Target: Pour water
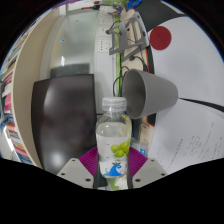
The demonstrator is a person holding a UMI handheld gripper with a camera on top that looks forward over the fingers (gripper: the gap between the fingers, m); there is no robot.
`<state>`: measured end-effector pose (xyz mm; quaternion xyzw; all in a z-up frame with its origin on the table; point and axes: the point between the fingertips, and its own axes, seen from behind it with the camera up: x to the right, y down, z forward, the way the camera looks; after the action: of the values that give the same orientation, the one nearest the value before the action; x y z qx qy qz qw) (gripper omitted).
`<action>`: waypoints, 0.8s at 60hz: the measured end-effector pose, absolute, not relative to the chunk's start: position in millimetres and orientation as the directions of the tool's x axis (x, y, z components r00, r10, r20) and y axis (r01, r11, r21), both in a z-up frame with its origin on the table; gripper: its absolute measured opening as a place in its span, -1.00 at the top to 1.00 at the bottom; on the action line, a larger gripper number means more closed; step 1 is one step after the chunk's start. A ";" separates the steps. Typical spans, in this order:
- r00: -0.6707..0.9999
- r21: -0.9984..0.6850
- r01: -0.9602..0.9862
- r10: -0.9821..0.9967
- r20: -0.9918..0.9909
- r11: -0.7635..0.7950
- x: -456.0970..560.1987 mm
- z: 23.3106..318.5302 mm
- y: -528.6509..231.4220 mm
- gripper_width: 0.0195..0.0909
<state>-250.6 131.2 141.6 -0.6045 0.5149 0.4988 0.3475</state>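
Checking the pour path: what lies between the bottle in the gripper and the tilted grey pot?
Nothing: in the gripper view the bottle cap sits just below the grey pot, with only bare table behind.

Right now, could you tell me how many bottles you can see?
1. The bottle stands upright between the tongs, just in front of the tilted grey pot. Others may be hidden behind it.

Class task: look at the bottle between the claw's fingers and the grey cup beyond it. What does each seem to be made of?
Bottle: probably clear glossy plastic; you see through its walls, and it has a white cap and green printed label. Grey cup: looks like matte plastic or ceramic, opaque and tilted; which one is unclear. The claw grips the bottle.
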 end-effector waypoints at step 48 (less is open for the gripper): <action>0.936 -0.905 -0.331 -0.218 -0.278 -0.267 -67.6 252.2 115.9 0.42</action>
<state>-67.6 115.9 252.2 -0.7944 0.1727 0.0486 0.5803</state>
